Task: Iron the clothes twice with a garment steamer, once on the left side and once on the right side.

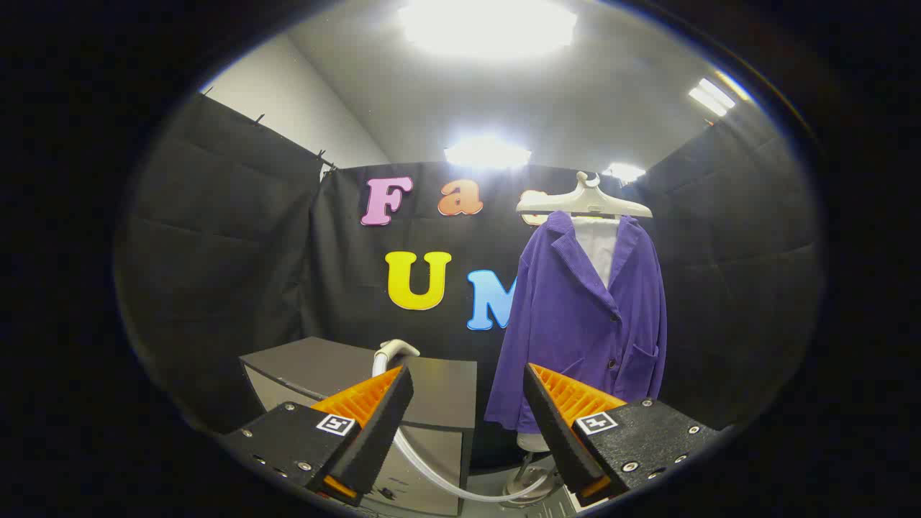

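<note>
A purple jacket (pixel 586 320) hangs on a white hanger (pixel 584 201) beyond my right finger, with a white panel showing at its collar. The steamer head (pixel 394 350), white, rests on a dark cabinet (pixel 338 374) just past my left finger. Its pale hose (pixel 446 480) curves down between the fingers toward the steamer's base (pixel 531 480) under the jacket. My gripper (pixel 468 381) is open, with nothing between its fingers, and stands short of both the steamer head and the jacket.
The cabinet's grey front (pixel 424 460) drops below its top, beside the hose. Black cloth walls close the booth on three sides. Bright ceiling lights (pixel 488 25) shine overhead.
</note>
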Motion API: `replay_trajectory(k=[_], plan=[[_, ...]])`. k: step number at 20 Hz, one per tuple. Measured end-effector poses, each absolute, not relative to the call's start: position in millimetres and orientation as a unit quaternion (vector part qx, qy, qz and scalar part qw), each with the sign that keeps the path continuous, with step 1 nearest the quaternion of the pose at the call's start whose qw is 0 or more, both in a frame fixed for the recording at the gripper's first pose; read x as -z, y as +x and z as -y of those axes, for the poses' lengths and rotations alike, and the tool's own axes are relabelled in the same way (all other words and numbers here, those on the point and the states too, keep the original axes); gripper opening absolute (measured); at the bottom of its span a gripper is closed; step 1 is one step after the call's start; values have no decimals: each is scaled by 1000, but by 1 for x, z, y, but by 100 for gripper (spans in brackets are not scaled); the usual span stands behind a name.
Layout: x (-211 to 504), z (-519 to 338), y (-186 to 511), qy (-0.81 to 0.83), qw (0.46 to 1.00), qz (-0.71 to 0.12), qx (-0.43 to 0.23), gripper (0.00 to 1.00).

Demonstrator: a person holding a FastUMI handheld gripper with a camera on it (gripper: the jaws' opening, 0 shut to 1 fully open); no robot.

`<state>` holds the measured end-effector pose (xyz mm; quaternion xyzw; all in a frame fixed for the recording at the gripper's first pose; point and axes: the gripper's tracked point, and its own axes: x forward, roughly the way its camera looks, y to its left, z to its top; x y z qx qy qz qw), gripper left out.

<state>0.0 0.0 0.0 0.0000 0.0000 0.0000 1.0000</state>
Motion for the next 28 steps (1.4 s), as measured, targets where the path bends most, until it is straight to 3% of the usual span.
replay_trajectory(k=[16, 28], plan=[[14, -1, -39, -17, 995, -13, -97, 95], [26, -34, 16, -5, 994, -29, -108, 95]])
